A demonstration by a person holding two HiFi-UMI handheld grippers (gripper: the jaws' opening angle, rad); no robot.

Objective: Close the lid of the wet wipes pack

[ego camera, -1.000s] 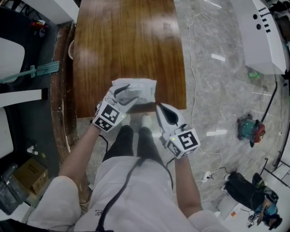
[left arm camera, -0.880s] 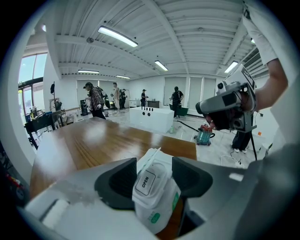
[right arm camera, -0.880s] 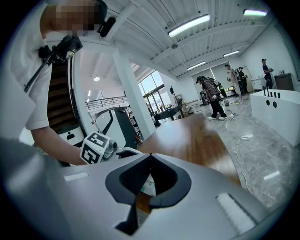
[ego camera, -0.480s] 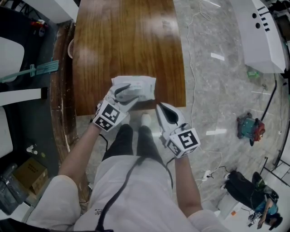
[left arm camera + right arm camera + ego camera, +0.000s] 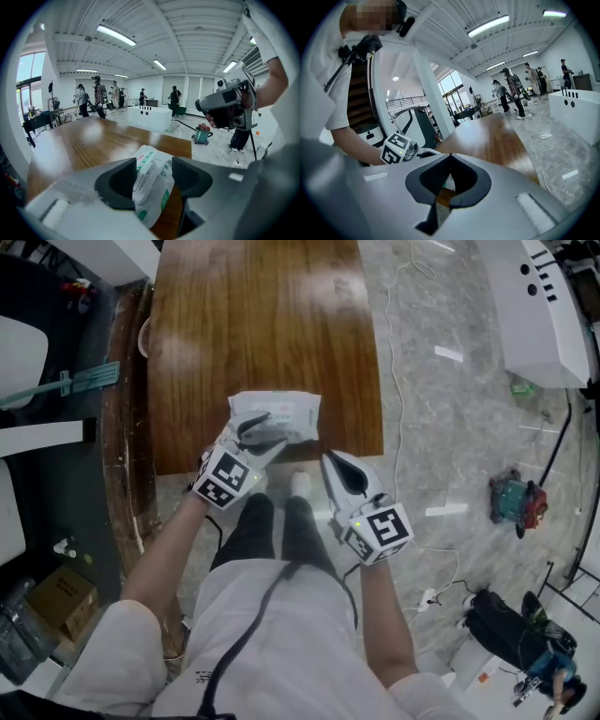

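Head view: one wet wipes pack (image 5: pixel 286 412) lies at the tabletop's (image 5: pixel 262 324) near edge, partly hidden under the left gripper (image 5: pixel 259 433). The right gripper (image 5: pixel 338 471) hangs beyond that edge.
Left gripper view: the jaws pinch the pack (image 5: pixel 152 183); its lid is unclear.
Right gripper view: the jaws are pressed together with nothing between them.

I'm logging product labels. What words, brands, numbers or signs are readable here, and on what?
On the wet wipes pack: green and red print, too blurred to read.
The cubes on the left gripper and right gripper: black-and-white square markers, no words.
Nothing else carries readable text.
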